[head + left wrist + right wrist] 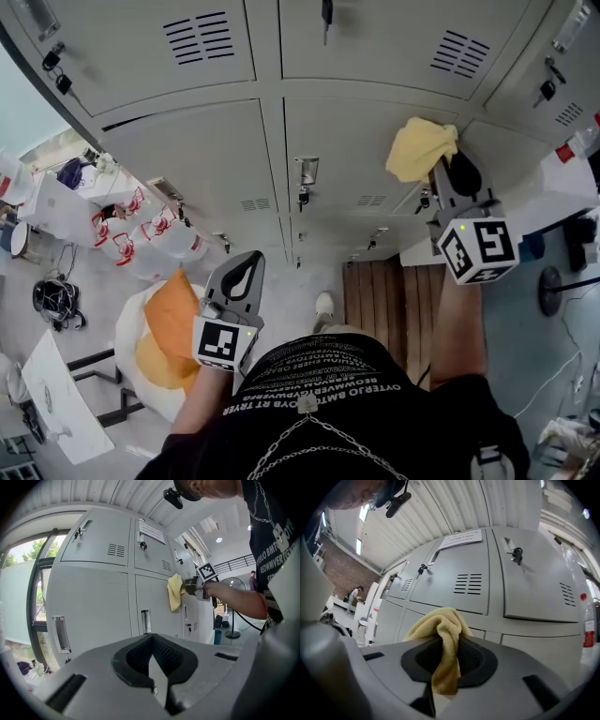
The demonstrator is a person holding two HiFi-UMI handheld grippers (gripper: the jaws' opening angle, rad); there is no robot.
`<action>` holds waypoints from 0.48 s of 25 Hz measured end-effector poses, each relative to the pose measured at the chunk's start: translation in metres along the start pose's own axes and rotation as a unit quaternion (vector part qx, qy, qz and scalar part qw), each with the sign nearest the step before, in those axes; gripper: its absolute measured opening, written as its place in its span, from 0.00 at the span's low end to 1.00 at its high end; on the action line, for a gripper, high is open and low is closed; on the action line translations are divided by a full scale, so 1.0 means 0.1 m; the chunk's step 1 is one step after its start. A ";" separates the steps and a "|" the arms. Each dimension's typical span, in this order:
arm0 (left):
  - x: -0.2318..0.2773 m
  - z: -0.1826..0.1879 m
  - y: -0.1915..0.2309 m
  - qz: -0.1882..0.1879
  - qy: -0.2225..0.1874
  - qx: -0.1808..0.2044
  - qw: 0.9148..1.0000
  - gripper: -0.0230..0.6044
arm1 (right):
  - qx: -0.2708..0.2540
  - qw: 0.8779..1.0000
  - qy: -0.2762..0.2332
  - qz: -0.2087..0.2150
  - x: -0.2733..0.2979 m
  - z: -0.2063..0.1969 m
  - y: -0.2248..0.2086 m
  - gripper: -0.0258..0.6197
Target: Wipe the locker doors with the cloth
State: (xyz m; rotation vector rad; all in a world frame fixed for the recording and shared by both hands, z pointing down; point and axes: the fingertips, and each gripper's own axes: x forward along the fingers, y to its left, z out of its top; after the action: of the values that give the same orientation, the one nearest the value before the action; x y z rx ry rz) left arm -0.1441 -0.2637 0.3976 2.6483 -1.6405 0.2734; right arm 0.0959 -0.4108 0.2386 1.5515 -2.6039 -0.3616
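A yellow cloth (421, 147) is pinched in my right gripper (452, 174), which is shut on it and holds it against a grey locker door (361, 150) in the middle row. In the right gripper view the cloth (440, 644) bunches out between the jaws, with locker doors (459, 585) close ahead. From the left gripper view the cloth (175, 591) hangs flat on the door. My left gripper (242, 281) hangs low, away from the lockers, shut with nothing between its jaws (153, 670).
Grey lockers (187, 150) fill the wall ahead, with handles, keys (303, 195) and vent slots. A wooden bench (384, 309) stands at the lower right, a fan (553, 291) beside it. An orange and white bag (164, 342) and clutter lie at the left.
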 end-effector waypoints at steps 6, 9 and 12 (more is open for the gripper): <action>-0.06 0.01 -0.06 0.001 -0.001 0.004 1.000 0.04 | 0.001 0.996 -0.003 0.089 0.29 -0.01 0.72 0.15; -0.08 0.03 -0.09 -0.001 -0.011 0.011 1.000 0.04 | -0.003 0.993 0.001 0.115 0.41 -0.03 0.97 0.15; -0.14 0.04 -0.08 0.005 -0.008 0.006 1.000 0.04 | -0.004 0.990 0.003 0.140 0.54 -0.06 1.22 0.15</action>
State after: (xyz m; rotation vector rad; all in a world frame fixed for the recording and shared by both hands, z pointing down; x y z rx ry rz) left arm -0.1425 -0.2479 0.3926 2.6575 -1.6625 0.2635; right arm -0.0335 -0.4032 0.2719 1.1585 -2.7584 -0.3403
